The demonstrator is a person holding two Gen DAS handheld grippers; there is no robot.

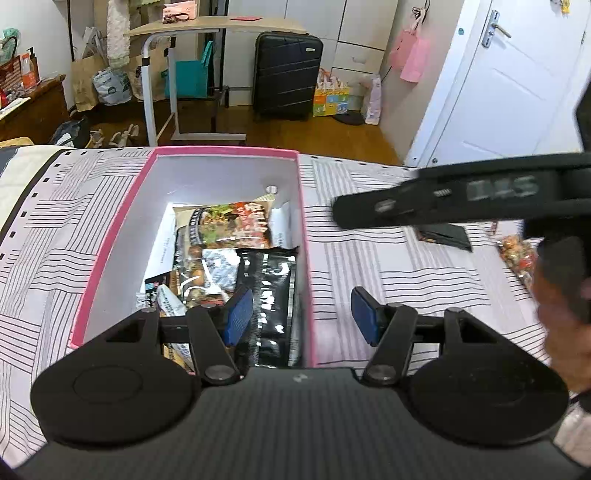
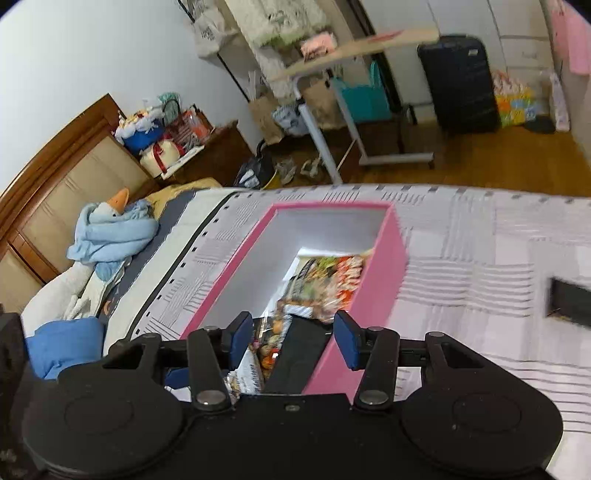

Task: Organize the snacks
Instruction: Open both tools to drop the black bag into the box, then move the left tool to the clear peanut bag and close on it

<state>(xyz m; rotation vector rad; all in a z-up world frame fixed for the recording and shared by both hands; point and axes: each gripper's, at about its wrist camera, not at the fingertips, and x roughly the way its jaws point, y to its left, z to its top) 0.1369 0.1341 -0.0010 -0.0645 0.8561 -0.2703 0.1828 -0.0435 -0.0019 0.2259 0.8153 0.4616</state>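
Note:
A pink box (image 1: 110,236) with white inside walls stands on the striped bedspread and holds several snack packets, among them a red and green packet (image 1: 232,225) and a black packet (image 1: 273,291). My left gripper (image 1: 301,315) is open and empty above the box's near right corner. My right gripper (image 2: 293,341) is open and empty above the near end of the box (image 2: 380,258); it also shows in the left wrist view (image 1: 443,199), blurred. A dark packet (image 1: 443,236) and a clear bag of colourful snacks (image 1: 517,258) lie on the bed right of the box.
The bedspread (image 1: 388,266) ends at the far edge, with wooden floor beyond. A black suitcase (image 1: 286,75), a rolling side table (image 1: 207,29) and a white door (image 1: 509,81) stand behind. A goose plush (image 2: 110,225) lies at the headboard.

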